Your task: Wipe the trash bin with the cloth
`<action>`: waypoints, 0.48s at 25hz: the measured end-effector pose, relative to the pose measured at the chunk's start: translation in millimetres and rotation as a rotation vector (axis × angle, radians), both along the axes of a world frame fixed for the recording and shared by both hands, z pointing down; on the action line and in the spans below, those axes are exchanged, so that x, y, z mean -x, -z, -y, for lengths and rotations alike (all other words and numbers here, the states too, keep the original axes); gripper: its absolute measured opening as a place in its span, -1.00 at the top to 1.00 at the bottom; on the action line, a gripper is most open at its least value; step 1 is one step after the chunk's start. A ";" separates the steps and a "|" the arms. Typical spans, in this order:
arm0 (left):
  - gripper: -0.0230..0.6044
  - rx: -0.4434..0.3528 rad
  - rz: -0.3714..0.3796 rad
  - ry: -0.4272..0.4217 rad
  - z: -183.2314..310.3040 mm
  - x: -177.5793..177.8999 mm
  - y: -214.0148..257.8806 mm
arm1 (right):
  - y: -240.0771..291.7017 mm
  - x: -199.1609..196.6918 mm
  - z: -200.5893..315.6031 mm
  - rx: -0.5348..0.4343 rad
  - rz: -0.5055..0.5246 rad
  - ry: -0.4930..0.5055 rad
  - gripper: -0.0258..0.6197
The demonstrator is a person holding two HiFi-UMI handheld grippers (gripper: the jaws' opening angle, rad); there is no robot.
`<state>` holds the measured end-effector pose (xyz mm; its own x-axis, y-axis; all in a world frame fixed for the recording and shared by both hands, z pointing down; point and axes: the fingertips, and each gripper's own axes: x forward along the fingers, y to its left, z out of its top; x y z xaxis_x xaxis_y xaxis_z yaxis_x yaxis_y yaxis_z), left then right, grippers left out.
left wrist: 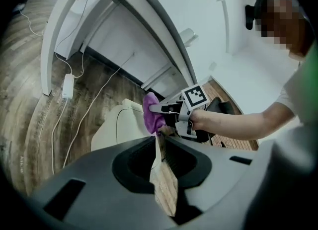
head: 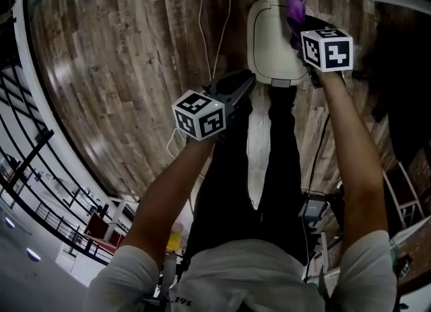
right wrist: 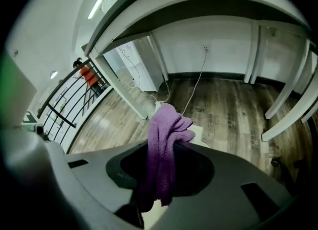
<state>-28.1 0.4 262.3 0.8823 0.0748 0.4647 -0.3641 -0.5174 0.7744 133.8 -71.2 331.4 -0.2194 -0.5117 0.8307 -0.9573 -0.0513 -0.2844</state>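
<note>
Right tool gripped soft, limp cloth mid-fold above trash bin at twelve o'clock; left tool closed, empty.

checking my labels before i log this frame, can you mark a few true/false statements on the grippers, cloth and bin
1. The right gripper holds a purple cloth. True.
2. The left gripper grips the trash bin. False: its jaws are shut with nothing between them.
3. The bin's lid stands open. False: it is shut.
4. The bin stands on a wooden floor. True.
</note>
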 end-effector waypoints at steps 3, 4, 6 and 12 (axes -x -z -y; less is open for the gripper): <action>0.76 0.013 0.005 0.006 8.7 1.1 -9.7 | -13.6 17.9 28.3 0.014 0.065 -0.005 0.55; 0.76 0.018 0.006 0.006 10.4 0.8 -11.8 | -18.6 23.5 36.1 0.024 0.086 -0.008 0.55; 0.76 0.025 0.009 0.000 12.7 0.1 -16.2 | -27.8 37.0 51.3 0.040 0.120 -0.003 0.55; 0.76 0.036 0.024 -0.026 16.6 -1.6 -30.4 | -54.1 71.0 74.2 0.091 0.136 0.076 0.55</action>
<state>-26.6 -16.2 292.7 0.8685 0.1150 0.4822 -0.3692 -0.4991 0.7839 62.9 -145.5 385.5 -0.3682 -0.4132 0.8328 -0.9124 -0.0115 -0.4091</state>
